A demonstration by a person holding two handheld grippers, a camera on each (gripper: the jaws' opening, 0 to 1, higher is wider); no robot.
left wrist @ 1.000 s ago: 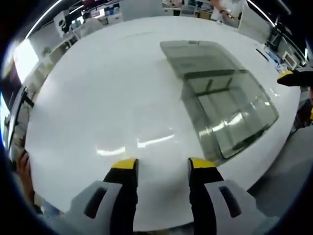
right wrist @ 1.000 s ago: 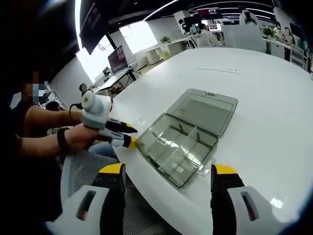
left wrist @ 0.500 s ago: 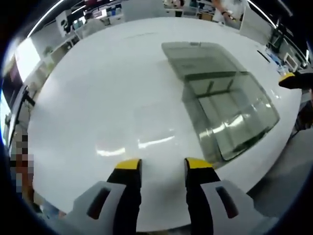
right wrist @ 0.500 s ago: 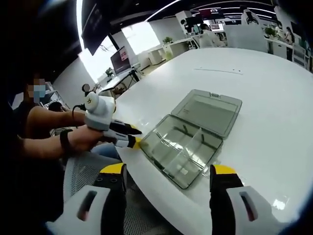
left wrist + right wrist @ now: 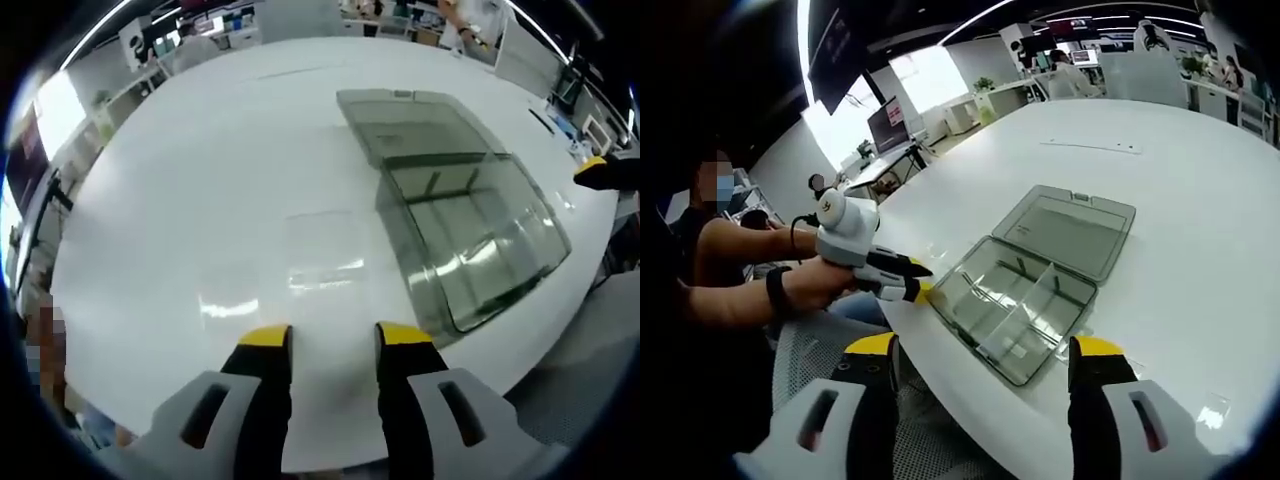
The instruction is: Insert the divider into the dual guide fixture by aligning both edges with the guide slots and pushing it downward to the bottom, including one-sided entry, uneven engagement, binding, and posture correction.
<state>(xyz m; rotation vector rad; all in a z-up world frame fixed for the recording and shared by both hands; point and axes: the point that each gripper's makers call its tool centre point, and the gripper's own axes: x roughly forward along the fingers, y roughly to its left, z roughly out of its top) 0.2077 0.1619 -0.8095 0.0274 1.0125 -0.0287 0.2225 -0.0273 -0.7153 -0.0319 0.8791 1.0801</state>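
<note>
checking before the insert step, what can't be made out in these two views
- Guide slots of the clear box: too small in the right gripper view, lost in glare in the left gripper view.
- Clear sheet on the table: faint in the left gripper view; divider or not, unclear.
- Right tongs: cut off by the edge of the left gripper view.

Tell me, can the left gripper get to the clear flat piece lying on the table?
Probably yes. The clear divider lies flat on the white table, just ahead of the left gripper, beside the open box. Its fingers stand apart, with nothing between.
</note>
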